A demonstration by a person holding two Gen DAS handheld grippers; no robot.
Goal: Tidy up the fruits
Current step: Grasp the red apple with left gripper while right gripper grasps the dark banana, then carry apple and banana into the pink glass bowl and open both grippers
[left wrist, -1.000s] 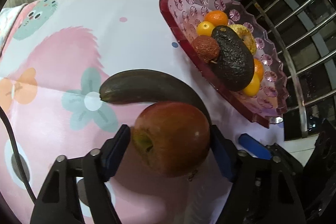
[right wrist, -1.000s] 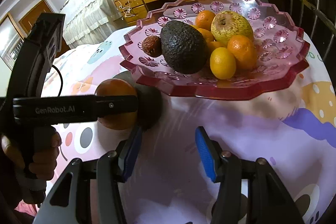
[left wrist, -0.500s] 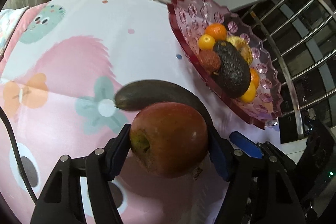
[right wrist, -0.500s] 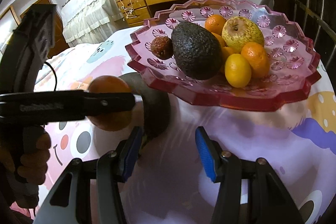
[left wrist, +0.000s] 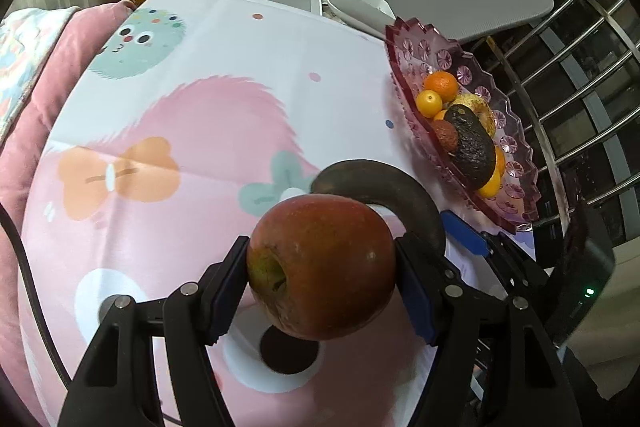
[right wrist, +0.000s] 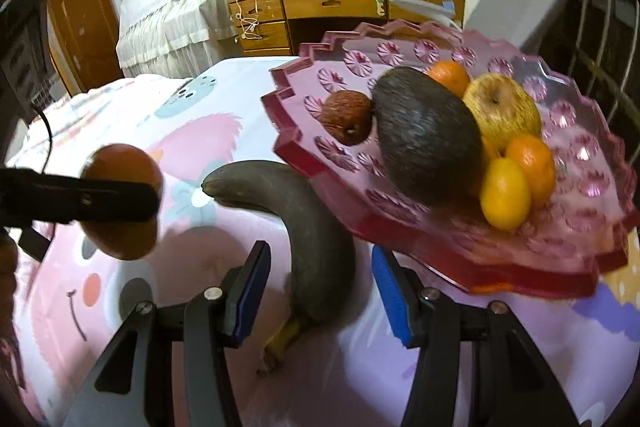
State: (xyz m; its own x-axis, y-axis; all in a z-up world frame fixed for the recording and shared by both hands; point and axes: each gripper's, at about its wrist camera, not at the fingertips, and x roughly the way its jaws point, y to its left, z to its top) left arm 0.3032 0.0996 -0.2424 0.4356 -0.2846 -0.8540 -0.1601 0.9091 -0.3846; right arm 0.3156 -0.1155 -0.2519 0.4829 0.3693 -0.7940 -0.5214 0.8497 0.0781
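Apple (left wrist: 320,267) pinched off the surface (left wrist: 224,67) between left gripper (left wrist: 320,283) fingers, right gripper (right wrist: 316,291) fingers spread either side of dark banana (right wrist: 312,227) lying there, untouched, beside pink fruit dish (right wrist: 460,259) holding avocado (right wrist: 424,139).

We see the apple (left wrist: 320,267) held off the table (left wrist: 248,67) between the fingers (left wrist: 226,285) of the left gripper (left wrist: 320,279), with the banana (left wrist: 380,187) lying on the table just behind it. The plate (right wrist: 568,259) sits to the right of the banana, holding the avocado (right wrist: 424,143) with smaller fruits around it. The banana's stem end lies between the spread fingers (right wrist: 250,293) of the right gripper (right wrist: 320,295), touching neither.
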